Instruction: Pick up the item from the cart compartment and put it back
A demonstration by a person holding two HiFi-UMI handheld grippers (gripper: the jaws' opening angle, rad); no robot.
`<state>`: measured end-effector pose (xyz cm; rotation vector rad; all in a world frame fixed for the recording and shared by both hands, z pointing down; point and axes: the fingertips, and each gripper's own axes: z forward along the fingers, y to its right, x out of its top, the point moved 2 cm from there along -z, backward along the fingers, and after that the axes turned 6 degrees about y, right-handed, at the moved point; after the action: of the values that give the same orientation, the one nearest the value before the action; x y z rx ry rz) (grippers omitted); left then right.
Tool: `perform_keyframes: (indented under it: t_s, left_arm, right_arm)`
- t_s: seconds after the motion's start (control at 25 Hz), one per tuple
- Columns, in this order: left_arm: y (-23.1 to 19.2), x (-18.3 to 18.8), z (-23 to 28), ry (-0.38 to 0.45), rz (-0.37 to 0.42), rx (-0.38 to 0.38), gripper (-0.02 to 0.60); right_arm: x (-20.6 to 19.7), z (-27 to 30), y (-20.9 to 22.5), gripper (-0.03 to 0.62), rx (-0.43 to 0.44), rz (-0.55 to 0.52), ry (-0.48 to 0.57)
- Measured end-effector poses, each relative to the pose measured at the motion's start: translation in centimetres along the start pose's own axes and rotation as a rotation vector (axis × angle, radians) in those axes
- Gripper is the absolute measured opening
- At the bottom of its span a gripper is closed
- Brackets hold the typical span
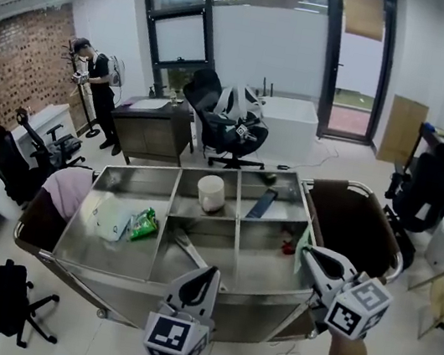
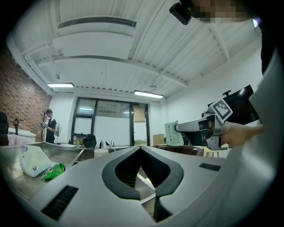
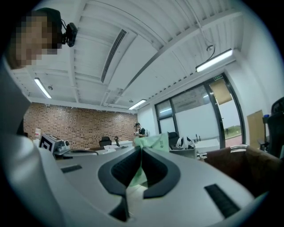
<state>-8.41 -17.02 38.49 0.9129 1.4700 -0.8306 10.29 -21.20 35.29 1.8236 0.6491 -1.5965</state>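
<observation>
The steel cart point(image 1: 186, 285) has several open compartments. My right gripper point(image 1: 307, 255) is shut on a thin pale green packet point(image 1: 303, 248) and holds it over the cart's near right corner. The right gripper view shows that packet point(image 3: 153, 142) pinched between the closed pads point(image 3: 141, 148). In the left gripper view, the packet point(image 2: 173, 134) sticks out from the right gripper point(image 2: 179, 128). My left gripper point(image 1: 207, 273) hovers at the cart's front edge, jaws together point(image 2: 140, 147) and holding nothing.
The compartments hold a white cup point(image 1: 211, 193), a dark flat item point(image 1: 262, 203), a green snack bag point(image 1: 144, 223), a white pouch point(image 1: 108, 219) and a small red item point(image 1: 287, 247). A brown seat point(image 1: 350, 225) stands right of the cart. Office chairs and a person point(image 1: 98, 83) are behind.
</observation>
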Motion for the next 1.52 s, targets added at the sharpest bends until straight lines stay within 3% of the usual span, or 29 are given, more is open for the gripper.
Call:
perform_keyframes:
  t_s: [0.32, 0.68, 1.0, 1.2, 1.4, 1.44, 1.52]
  left_arm:
    - [-0.1, 0.4, -0.1, 0.008, -0.011, 0.009, 0.0]
    - [-0.1, 0.3, -0.1, 0.0, -0.019, 0.012, 0.0]
    - [-0.8, -0.1, -0.3, 0.003, -0.013, 0.019, 0.0]
    - [-0.8, 0.0, -0.3, -0.003, -0.017, 0.023, 0.0]
    - [-1.0, 0.0, -0.2, -0.001, -0.013, 0.021, 0.0]
    - [-1.0, 0.0, -0.2, -0.001, -0.014, 0.02, 0.0]
    - [-1.0, 0.1, -0.2, -0.004, -0.015, 0.02, 0.0]
  right_arm:
    - [-0.8, 4.4, 1.1, 0.031, 0.008, -0.115, -0.109]
    - [-3.5, 8.6, 2.7, 0.031, 0.02, -0.136, -0.236]
    - [-6.1, 11.0, 2.7, 0.032, 0.048, -0.224, -0.355]
    - [-8.8, 12.4, 2.6, 0.036, 0.079, -0.333, -0.476]
    - [-10.1, 12.9, 2.5, 0.046, 0.09, -0.402, -0.532]
    - [-10.4, 12.9, 2.4, 0.053, 0.095, -0.396, -0.548]
    - [-11.1, 12.9, 2.2, 0.146, 0.108, -0.375, -0.583]
